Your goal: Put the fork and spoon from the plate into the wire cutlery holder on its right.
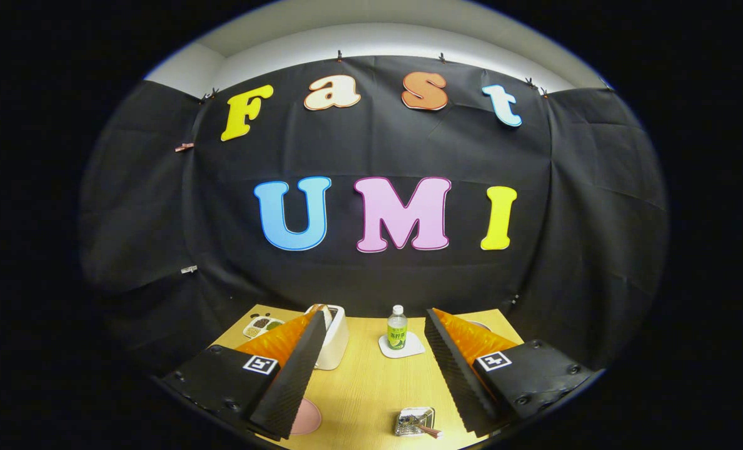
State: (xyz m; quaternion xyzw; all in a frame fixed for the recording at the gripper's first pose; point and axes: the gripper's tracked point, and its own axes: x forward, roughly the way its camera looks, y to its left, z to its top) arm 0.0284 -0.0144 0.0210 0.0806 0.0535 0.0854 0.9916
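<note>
My gripper (374, 315) is open and holds nothing; it is raised above a wooden table (371, 381) and looks toward the booth wall. Down near the base of the fingers stands the small wire cutlery holder (414, 421). Cutlery lies in it, and a brownish handle (432, 431) pokes out to its right. Left of the holder is a pink plate (308, 417), mostly hidden behind my left finger (296, 369); the part that shows is bare. I cannot tell fork from spoon at this size.
At the table's far edge a small bottle (396, 327) stands on a white coaster (403, 345). A white box-like container (335, 340) is just beyond the left finger, with a compartment tray (261, 325) further left. A pale dish rim (479, 325) peeks past the right finger.
</note>
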